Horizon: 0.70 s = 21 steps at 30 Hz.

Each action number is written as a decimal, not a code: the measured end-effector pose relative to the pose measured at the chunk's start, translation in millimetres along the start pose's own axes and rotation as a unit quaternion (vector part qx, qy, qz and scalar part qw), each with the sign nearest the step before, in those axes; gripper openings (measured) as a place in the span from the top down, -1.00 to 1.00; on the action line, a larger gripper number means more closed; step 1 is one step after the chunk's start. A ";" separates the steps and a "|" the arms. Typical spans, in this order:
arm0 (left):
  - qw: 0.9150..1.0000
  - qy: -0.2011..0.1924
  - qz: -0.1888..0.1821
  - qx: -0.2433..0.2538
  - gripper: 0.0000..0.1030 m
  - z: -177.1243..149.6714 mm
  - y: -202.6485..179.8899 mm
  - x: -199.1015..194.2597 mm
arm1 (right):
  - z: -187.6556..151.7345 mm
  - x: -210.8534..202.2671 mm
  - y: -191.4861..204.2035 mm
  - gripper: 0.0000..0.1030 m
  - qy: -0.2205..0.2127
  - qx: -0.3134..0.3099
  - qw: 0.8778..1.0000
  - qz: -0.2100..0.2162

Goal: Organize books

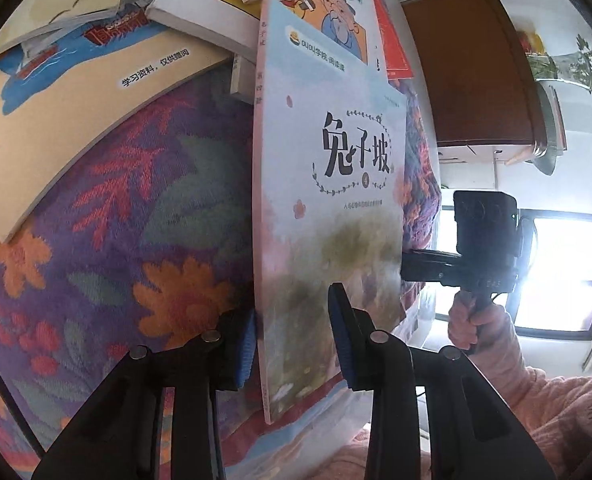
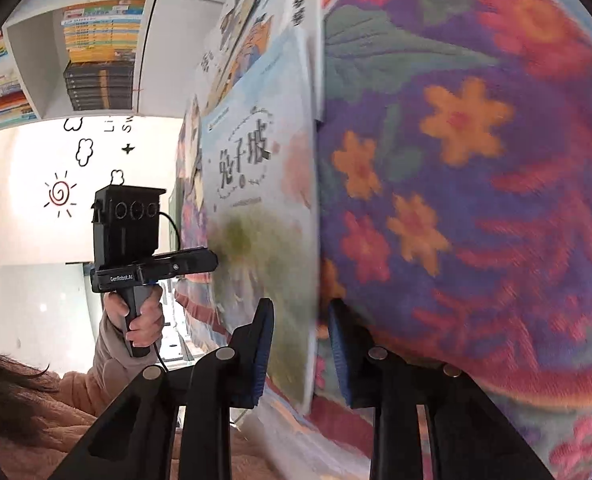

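the left gripper point(image 1: 292, 344) and right gripper point(image 2: 300, 350) straddled opposite edges of the pale-blue picture book point(image 1: 327, 184), jaws apart, apparently to lift it off the floral rug point(image 1: 116, 208); jumbled books point(image 1: 76, 64) lay beyond.

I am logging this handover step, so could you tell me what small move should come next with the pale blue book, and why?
Probably close the left claw on the pale blue book. Its blue pads straddle the near edge with a gap on the cover side, as do the right claw's, so neither visibly clamps the book above the floral blanket.
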<state>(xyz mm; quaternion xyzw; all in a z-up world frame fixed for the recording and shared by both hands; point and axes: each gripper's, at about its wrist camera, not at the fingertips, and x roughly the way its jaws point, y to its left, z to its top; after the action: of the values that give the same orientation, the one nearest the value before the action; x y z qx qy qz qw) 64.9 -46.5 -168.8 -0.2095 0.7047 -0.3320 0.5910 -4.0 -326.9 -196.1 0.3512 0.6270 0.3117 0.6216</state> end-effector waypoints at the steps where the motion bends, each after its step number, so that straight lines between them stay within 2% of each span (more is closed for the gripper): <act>1: 1.000 0.001 0.000 0.002 0.40 -1.2 1.6 -1.7 | 3.3 -0.3 1.8 0.49 0.001 -0.005 1.000 0.000; 4: 1.000 0.003 0.003 -0.006 0.44 -1.4 2.2 -3.1 | 7.5 3.9 4.2 0.52 0.005 -0.010 1.000 -0.002; 8: 1.000 -0.001 -0.008 -0.014 0.44 2.3 7.4 -5.9 | 0.6 -0.2 -10.3 0.73 -0.001 0.004 1.000 0.007; 13: 1.000 -0.004 0.012 -0.015 0.50 4.8 6.6 -7.9 | -5.5 -1.3 -9.4 0.74 -0.010 0.014 1.000 -0.001; 16: 0.999 -0.017 0.021 -0.035 0.52 1.0 4.5 -8.1 | -11.5 -3.1 -5.5 0.74 -0.021 0.020 0.999 -0.015; 18: 0.998 -0.028 0.045 -0.043 0.52 -2.5 0.0 -9.7 | -16.2 -4.5 -0.8 0.73 -0.030 0.023 0.999 -0.030; 21: 0.992 -0.043 0.121 -0.019 0.49 -6.0 -24.2 -7.6 | -21.2 -7.3 9.6 0.71 -0.039 0.012 0.997 -0.063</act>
<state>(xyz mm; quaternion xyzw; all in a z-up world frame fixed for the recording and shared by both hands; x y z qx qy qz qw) 58.3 -56.7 -145.7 -0.1483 0.7052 -0.2354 0.6521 -24.8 -326.6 -183.3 0.3305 0.6264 0.2506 0.6599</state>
